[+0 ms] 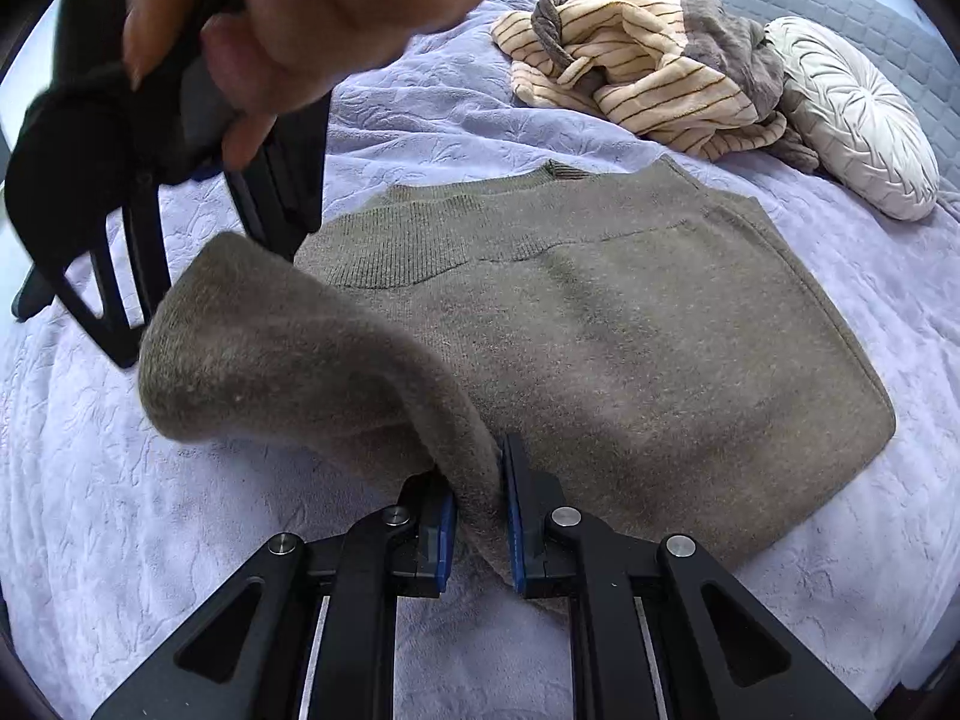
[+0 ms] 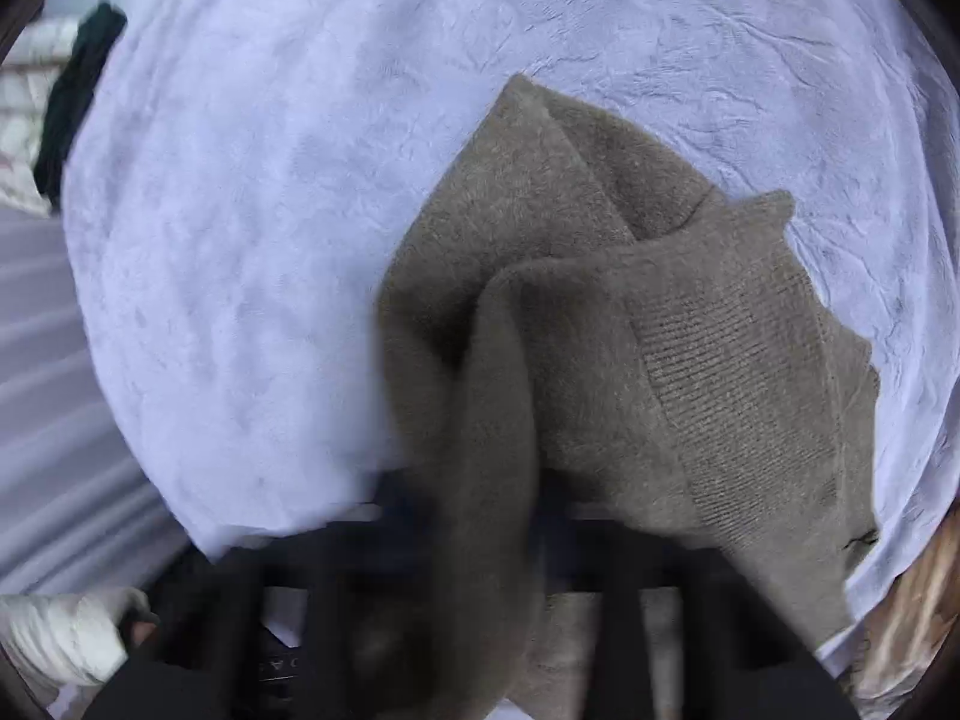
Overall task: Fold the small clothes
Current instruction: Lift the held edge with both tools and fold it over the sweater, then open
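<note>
Sweater [image 1: 630, 324], grey-brown and knitted, lies flat on a pale purple blanket [image 1: 120, 510] on the bed. The left gripper [image 1: 480, 516] pinches a fold of its near edge between blue pads, so the cloth humps up. The right gripper [image 2: 486, 540] is blurry, with sweater cloth bunched between its fingers; I cannot tell if they squeeze it. A hand [image 1: 312, 18] holds that gripper. A striped cloth [image 1: 642, 66] and a round white pillow [image 1: 852, 120] sit far back. No writing can be read.
</note>
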Action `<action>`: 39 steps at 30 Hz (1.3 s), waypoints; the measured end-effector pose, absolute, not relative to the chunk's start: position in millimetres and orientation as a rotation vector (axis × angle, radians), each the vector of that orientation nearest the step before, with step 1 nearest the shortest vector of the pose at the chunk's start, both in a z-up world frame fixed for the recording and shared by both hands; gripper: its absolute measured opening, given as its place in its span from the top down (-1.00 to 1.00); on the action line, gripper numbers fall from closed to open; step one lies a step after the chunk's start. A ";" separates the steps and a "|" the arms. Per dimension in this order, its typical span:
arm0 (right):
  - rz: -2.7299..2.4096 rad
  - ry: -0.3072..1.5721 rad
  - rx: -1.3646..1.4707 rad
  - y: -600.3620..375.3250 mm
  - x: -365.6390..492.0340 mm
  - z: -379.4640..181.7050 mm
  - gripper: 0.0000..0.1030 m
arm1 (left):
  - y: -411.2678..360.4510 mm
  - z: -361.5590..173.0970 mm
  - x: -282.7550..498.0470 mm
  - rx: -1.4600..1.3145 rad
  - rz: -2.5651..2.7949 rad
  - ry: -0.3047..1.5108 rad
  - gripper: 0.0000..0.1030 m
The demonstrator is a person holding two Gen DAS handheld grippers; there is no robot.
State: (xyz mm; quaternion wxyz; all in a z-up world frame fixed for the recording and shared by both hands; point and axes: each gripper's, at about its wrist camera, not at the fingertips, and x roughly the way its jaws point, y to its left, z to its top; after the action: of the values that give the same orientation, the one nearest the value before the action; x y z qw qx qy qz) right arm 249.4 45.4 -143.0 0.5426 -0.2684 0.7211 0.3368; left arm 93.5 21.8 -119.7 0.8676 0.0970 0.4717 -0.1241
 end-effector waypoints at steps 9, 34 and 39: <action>0.817 1.550 -0.157 -55.1 273.7 -73.4 0.64 | -13.3 -82.1 92.2 0.249 -0.356 0.916 0.71; 0.472 1.374 0.843 -369.5 178.7 -159.3 -0.49 | -67.2 -96.8 64.4 0.107 -0.527 1.177 0.04; 0.486 1.356 0.946 -373.0 132.6 -167.5 -0.49 | -26.0 -95.6 82.1 -0.103 -0.374 1.188 -0.31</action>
State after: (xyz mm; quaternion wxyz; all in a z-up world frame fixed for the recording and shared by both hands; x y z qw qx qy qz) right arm 132.6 -373.0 -167.5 0.6512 0.4166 0.5971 0.2140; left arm 82.1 -26.0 -95.6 0.8111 -0.0484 0.5559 -0.1752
